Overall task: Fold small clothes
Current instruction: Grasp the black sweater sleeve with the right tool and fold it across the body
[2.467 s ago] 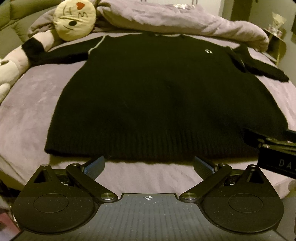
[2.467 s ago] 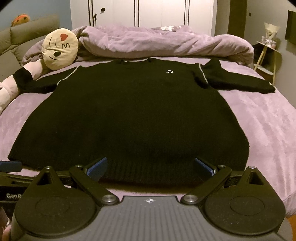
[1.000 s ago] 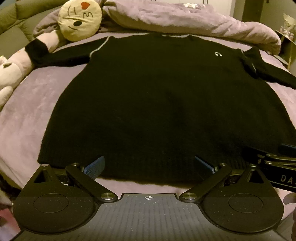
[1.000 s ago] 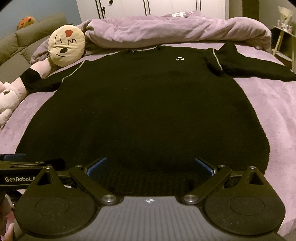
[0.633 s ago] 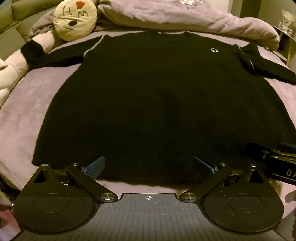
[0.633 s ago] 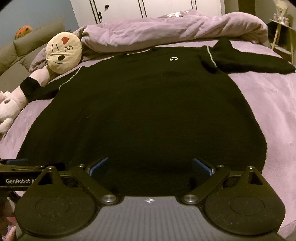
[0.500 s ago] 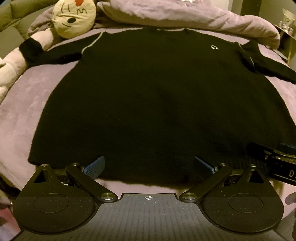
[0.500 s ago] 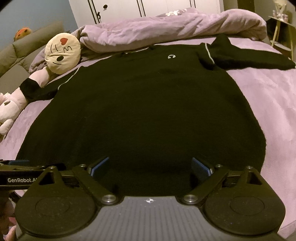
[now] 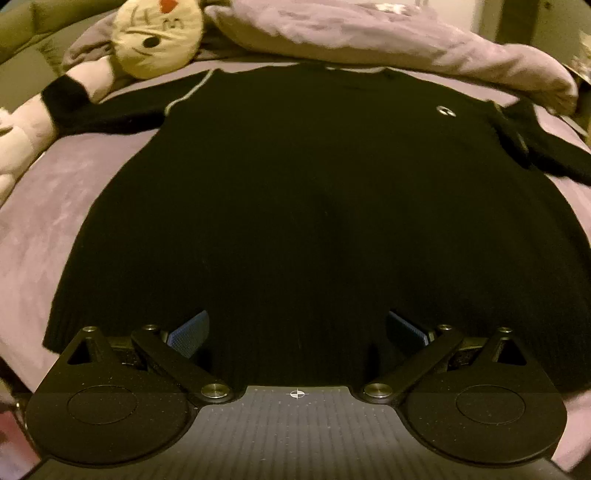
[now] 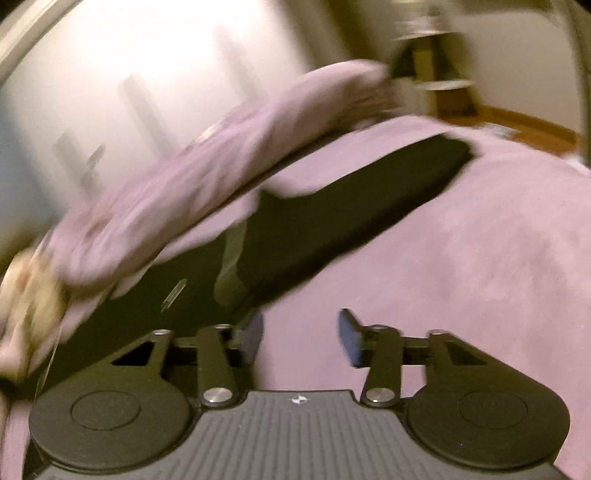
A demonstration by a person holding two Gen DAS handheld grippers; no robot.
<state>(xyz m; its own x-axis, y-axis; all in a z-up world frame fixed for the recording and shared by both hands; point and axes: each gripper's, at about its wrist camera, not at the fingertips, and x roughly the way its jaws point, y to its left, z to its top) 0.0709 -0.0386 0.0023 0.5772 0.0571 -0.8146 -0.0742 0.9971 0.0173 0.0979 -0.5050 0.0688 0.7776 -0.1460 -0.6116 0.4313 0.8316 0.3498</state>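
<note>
A black sweater (image 9: 306, 221) lies flat on a purple bed cover (image 9: 48, 206), its front up and its hem nearest the left gripper (image 9: 295, 330). The gripper's two blue-padded fingers (image 9: 188, 332) stand wide apart over the hem, with nothing pressed between them. One sleeve runs out to the far left, the other to the far right. A small white logo (image 9: 445, 110) sits far right of the gripper. Beyond the collar lies a bunched purple duvet (image 9: 369, 40). A cat-faced plush toy (image 9: 155, 35) rests far left.
</note>
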